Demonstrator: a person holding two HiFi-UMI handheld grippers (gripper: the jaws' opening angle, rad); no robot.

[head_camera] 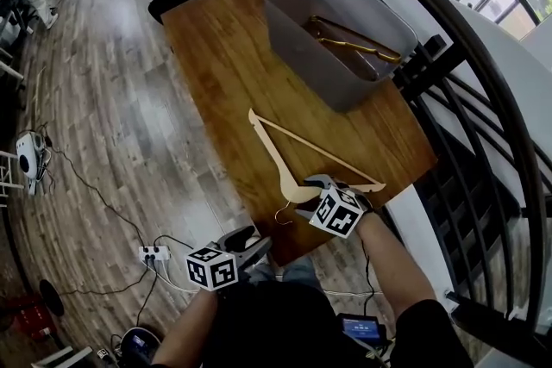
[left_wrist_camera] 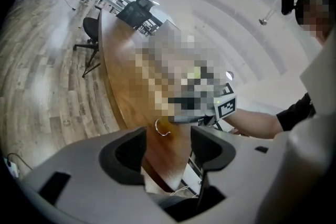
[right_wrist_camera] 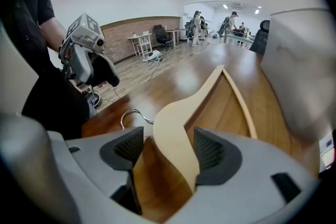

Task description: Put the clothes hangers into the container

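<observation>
Grasp stage, prob. R claw (head_camera: 321,183) spread wide, straddling hanger (head_camera: 274,158) at neck, just above hook (head_camera: 283,215); pads not pressing yet, wood closer to one pad than the other. L claw (head_camera: 257,241) likewise spread, empty, hovering off near corner of counter (head_camera: 224,56), aimed roughly at hook. Hanger flat on counter at near end, hook close to edge, well apart from container (head_camera: 297,34) at far end. Other hangers (head_camera: 349,43) already inside it.

To do it well:
- Centre neck between pads before closing; off-centre squeeze prob. twists wood sideways.
- Push in a bit deeper so ribbed pads bite thick curved part, not thin lower bar.
- Close firm. Smooth wood, likely slippery.
- Lift straight up till hook clears counter edge, no dragging.
- Expect long arms to tip once off counter; hold wrist stiff, go slow.
- Carry over container rim w/ hanger turned along container's long side, else ends may catch walls.
- Lower in among the others before letting go; drop from high up risks bounce-out or hooks tangling.
- Keep L claw clear of hook during lift, or use it to steady far arm if tilt gets bad.
</observation>
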